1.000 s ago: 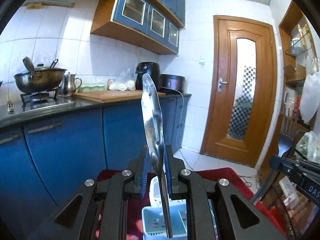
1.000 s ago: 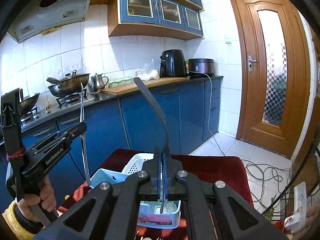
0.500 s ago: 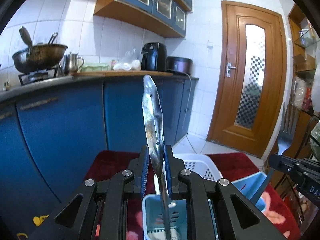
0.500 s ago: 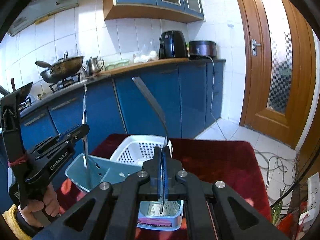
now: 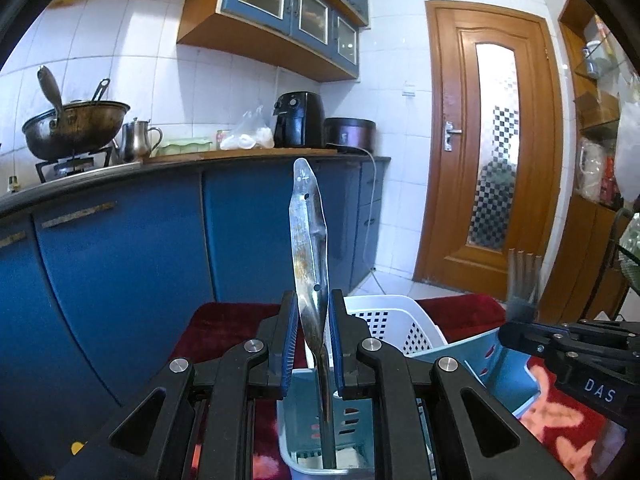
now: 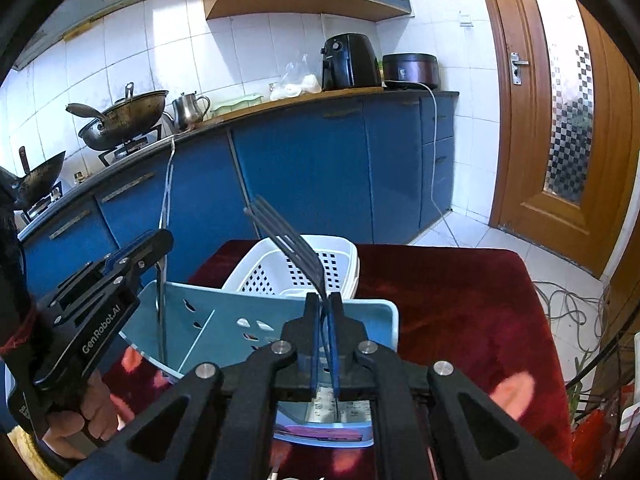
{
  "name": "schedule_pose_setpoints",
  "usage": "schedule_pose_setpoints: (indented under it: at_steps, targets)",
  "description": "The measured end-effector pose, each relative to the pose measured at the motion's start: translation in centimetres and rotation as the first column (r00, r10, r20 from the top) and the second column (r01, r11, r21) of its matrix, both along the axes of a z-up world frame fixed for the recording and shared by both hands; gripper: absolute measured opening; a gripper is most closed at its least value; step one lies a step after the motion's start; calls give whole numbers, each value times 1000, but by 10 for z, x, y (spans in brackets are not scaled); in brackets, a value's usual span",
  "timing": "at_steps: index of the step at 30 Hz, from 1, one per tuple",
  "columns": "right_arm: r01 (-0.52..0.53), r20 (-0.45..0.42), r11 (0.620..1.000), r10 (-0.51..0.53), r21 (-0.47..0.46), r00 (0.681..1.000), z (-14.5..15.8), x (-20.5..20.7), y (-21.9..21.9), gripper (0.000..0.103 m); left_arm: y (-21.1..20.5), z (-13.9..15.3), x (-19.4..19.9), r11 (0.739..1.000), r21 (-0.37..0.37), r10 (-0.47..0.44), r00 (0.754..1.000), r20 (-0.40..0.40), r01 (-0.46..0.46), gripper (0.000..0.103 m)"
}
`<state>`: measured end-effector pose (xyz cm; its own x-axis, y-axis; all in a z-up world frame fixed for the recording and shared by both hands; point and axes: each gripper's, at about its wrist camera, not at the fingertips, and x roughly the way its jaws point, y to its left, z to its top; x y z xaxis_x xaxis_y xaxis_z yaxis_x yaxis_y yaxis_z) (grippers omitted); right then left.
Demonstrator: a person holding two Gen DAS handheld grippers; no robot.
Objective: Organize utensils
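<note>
My left gripper [image 5: 313,316] is shut on a steel utensil [image 5: 308,240], its flat end standing upright and its lower end down inside a light blue utensil holder [image 5: 296,432]. My right gripper [image 6: 323,308] is shut on a dark grey fork [image 6: 288,240], tines pointing up and away, its handle reaching down into the same light blue holder [image 6: 360,312]. In the right wrist view the left gripper [image 6: 132,256] stands over the holder's left compartment with the thin steel utensil [image 6: 162,304] in it. The fork's tines [image 5: 524,276] also show at the right of the left wrist view.
A white perforated basket [image 6: 344,252] stands behind the holder on a dark red cloth [image 6: 460,300]. Blue kitchen cabinets [image 6: 300,168] run behind, with woks, a kettle and an air fryer on the counter. A wooden door [image 6: 560,100] is at right; cables lie on the floor.
Both grippers have come down and tilted toward the table; the holder and basket now sit closer below, and both utensils reach lower into the blue holder.
</note>
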<state>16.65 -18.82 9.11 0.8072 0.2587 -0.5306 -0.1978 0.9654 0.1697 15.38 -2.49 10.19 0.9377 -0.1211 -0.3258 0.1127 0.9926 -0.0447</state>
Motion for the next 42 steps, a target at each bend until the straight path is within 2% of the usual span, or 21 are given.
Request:
schedule_pose_setpoints:
  at_steps: [4, 6, 12, 17, 23, 29, 35, 42]
  targets:
    - [-14, 17, 1000, 14, 7, 1000, 7, -4, 1, 7, 1, 3, -1, 1000, -16, -17, 1000, -12, 17, 17]
    - [-16, 29, 1000, 16, 9, 999, 12, -7, 2, 12, 1, 5, -1, 999, -28, -34, 999, -24, 33, 17]
    - [-19, 44, 1000, 18, 25, 999, 22, -15, 4, 19, 1, 7, -4, 998, -32, -48, 997, -54, 46, 19]
    - [-24, 59, 999, 22, 22, 998, 28, -27, 5, 20, 3, 9, -11, 997, -41, -62, 996, -67, 59, 24]
    - [-20, 56, 999, 18, 36, 998, 31, -40, 2, 22, 12, 15, -24, 996, -65, -67, 995, -77, 62, 25]
    - [-20, 29, 999, 19, 47, 999, 27, -52, -1, 22, 24, 19, -38, 996, -76, -61, 992, -111, 53, 25]
    - [-33, -9, 998, 33, 62, 999, 18, -63, -2, 23, 30, 20, -50, 997, -54, -65, 989, -130, 58, 25]
    - [-22, -75, 995, 29, 93, 997, -5, -76, -8, 24, 22, 21, -39, 995, -42, -91, 983, -160, 85, 27]
